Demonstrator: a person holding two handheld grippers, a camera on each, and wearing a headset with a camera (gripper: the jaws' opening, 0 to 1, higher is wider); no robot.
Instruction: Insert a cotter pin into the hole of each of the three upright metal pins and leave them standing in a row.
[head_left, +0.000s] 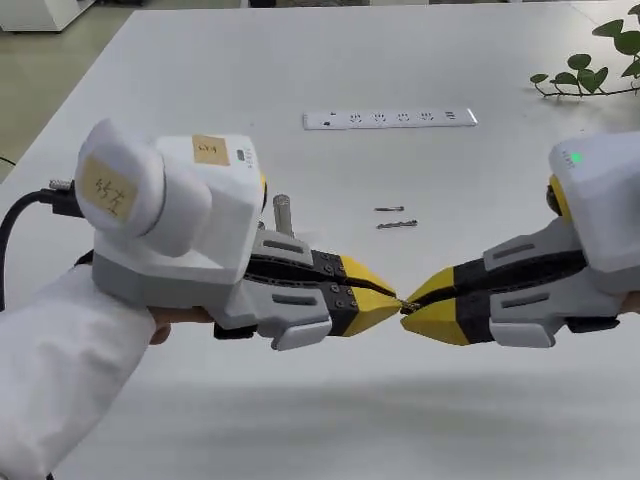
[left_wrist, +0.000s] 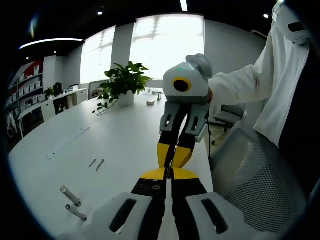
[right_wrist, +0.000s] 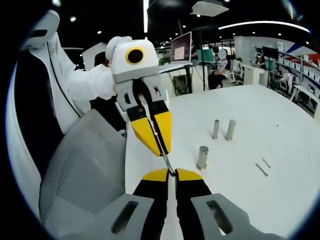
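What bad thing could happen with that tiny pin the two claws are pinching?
The thin cotter pin is pinched just at the tips of the left claw and right claw, so it might slip and fall near the edge of the table. Later, a claw could bump the three upright metal pins, which stand close together, and tip one over.

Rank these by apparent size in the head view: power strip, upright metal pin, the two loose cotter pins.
1. power strip, clearly largest.
2. upright metal pin, partly hidden, so unsure.
3. nearer cotter pin and farther cotter pin, thinnest, nearly alike.
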